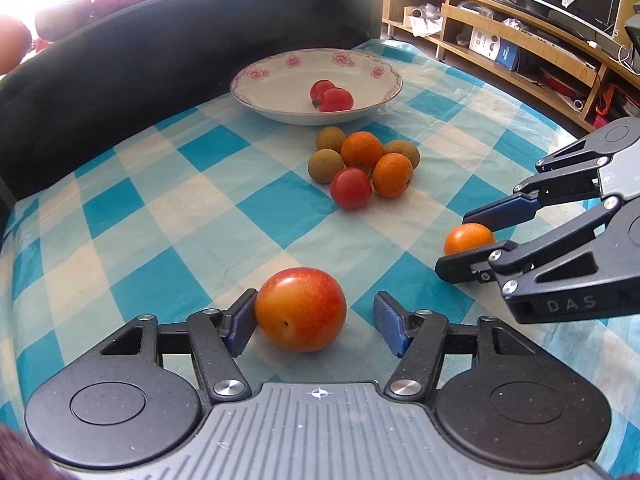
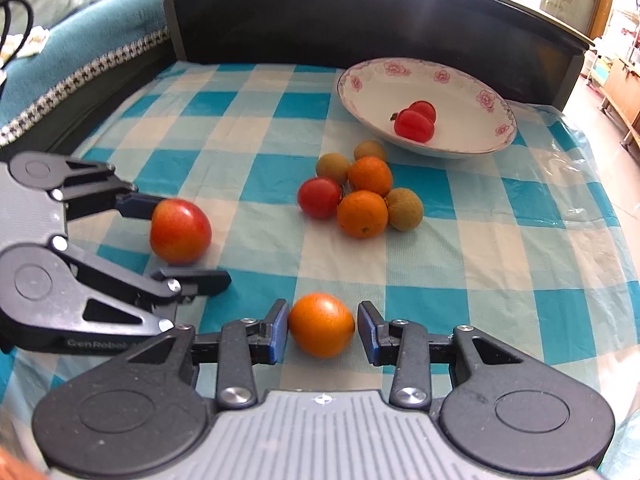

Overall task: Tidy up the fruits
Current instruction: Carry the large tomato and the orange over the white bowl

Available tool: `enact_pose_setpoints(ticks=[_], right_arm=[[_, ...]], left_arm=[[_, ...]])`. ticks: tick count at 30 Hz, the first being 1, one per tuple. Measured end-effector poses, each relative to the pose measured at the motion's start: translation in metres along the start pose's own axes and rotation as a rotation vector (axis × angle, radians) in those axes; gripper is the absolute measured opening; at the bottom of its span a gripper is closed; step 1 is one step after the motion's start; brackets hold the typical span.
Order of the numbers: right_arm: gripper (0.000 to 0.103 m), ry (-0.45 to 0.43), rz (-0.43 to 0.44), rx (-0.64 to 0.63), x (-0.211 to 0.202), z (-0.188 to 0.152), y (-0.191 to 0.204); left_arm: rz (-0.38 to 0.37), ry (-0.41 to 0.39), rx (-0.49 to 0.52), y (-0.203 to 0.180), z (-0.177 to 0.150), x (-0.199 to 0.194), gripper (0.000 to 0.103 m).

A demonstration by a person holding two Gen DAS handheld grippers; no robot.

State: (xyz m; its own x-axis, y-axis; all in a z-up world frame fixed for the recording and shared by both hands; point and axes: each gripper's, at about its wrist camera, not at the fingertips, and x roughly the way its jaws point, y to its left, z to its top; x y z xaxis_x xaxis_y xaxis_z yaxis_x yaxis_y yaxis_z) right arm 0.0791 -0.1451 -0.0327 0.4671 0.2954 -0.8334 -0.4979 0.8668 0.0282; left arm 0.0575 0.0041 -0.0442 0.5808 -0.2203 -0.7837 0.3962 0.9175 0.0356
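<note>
A red-orange plum point(image 1: 300, 310) rests on the checked cloth between the fingers of my left gripper point(image 1: 316, 322). The gripper is open: its left pad touches the plum and its right pad stands clear. A small orange point(image 2: 321, 324) lies between the pads of my right gripper point(image 2: 323, 330), also open, with a thin gap on the right side. Each gripper shows in the other's view: the right gripper point(image 1: 466, 242) around the orange point(image 1: 468, 238), the left gripper point(image 2: 180, 240) around the plum point(image 2: 180, 230). A flowered white plate point(image 1: 248, 92) point(image 2: 460, 80) holds two red tomatoes point(image 1: 332, 96) point(image 2: 416, 122).
A cluster of two oranges, three brownish-green fruits and a cherry tomato point(image 1: 360, 164) point(image 2: 360, 192) lies on the cloth just in front of the plate. A dark raised board point(image 1: 160, 48) borders the far side. Wooden shelves point(image 1: 520, 40) stand beyond the table's right edge.
</note>
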Motion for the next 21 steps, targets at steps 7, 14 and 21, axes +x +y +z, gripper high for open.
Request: enact_pose_setpoints(ticks=[7, 14, 21], right_arm=[[0.038, 0.018, -0.02, -0.017, -0.001, -0.003, 0.003], [0.038, 0.004, -0.019, 0.014, -0.004, 0.001, -0.002], [0.038, -0.024, -0.02, 0.031, -0.009, 0.01, -0.004]], left_arm=[[-0.01, 0.008, -0.014, 0.0, 0.003, -0.002, 0.051], [-0.012, 0.019, -0.031, 0.001, 0.006, -0.001, 0.051], [-0.027, 0.001, -0.051, 0.001, 0.015, -0.005, 0.051]])
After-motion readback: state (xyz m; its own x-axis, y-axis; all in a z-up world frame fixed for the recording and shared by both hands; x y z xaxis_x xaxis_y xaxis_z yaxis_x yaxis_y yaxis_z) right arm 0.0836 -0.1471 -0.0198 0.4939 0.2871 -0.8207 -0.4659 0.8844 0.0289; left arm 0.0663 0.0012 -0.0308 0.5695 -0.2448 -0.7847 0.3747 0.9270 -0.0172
